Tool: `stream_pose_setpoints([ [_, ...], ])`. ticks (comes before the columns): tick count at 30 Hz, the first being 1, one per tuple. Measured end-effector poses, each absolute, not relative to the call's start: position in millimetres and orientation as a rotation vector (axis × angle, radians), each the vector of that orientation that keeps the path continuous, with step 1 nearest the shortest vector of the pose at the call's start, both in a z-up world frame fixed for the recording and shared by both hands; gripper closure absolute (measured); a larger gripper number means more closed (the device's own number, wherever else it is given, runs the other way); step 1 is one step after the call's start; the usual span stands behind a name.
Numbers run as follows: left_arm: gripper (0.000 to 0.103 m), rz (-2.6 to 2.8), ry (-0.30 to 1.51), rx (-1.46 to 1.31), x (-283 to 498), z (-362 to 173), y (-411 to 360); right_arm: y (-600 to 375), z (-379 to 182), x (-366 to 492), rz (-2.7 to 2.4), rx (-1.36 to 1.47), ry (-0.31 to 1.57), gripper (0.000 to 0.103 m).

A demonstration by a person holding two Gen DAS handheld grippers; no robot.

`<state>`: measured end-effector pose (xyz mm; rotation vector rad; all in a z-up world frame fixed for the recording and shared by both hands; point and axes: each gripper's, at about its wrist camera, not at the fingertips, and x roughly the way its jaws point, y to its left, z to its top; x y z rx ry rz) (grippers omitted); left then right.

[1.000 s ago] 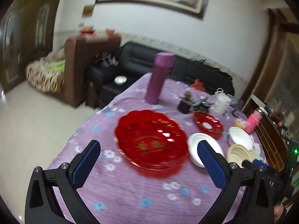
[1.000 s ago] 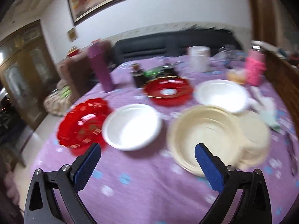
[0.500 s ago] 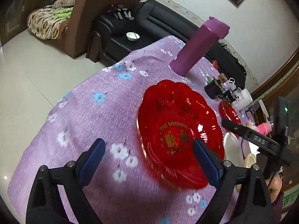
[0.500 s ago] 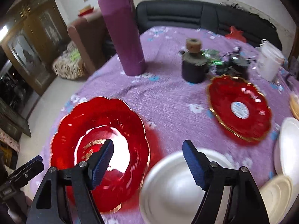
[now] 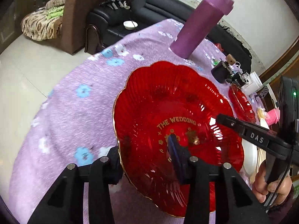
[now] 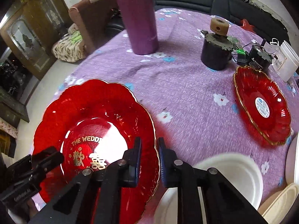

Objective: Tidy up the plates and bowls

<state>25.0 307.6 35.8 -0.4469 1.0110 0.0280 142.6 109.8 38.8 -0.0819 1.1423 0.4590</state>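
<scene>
A large red scalloped plate (image 5: 168,104) with gold "THE WEDDING" lettering sits at the near left of the purple floral table; it also shows in the right wrist view (image 6: 89,112). My left gripper (image 5: 147,149) is shut on its near left rim, one finger inside the plate and one outside. My right gripper (image 6: 148,150) is shut on its right rim. A smaller red plate (image 6: 261,108) lies at the far right. A white bowl (image 6: 233,169) sits just right of my right gripper, with a cream bowl (image 6: 282,203) beyond it.
A tall purple flask (image 6: 137,15) stands behind the big plate. A dark jar with a wooden knob (image 6: 216,48), a small motor (image 6: 258,57) and a white tub (image 6: 287,61) stand at the back right. The table edge and floor lie to the left.
Both grippers have moved in on the large red plate and closed on opposite rims. Half a second ago both were open above it.
</scene>
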Motion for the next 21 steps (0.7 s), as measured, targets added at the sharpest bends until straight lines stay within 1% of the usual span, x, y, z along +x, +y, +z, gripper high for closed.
stream_pose_setpoints([
  [4,0.061,0.078,0.983,-0.416,6,43,313,118,47,110,0.497,-0.121,1.114,0.084],
  [7,0.060,0.122,0.989,-0.409,-3,38,317,120,44,87,0.527,-0.115,1.115,0.084],
  [11,0.059,0.164,1.039,-0.378,-2,27,318,122,35,77,0.502,-0.114,1.127,0.083],
  [13,0.057,0.161,1.013,-0.396,-11,33,320,117,39,72,0.506,-0.092,1.100,0.082],
  [17,0.055,0.196,0.909,-0.375,-38,61,318,97,67,54,0.497,-0.056,0.987,0.073],
  [20,0.050,0.200,0.839,-0.376,-62,84,311,82,88,31,0.492,-0.059,0.893,0.064],
  [21,0.047,0.189,0.810,-0.379,-72,93,306,78,94,22,0.492,-0.061,0.867,0.061],
])
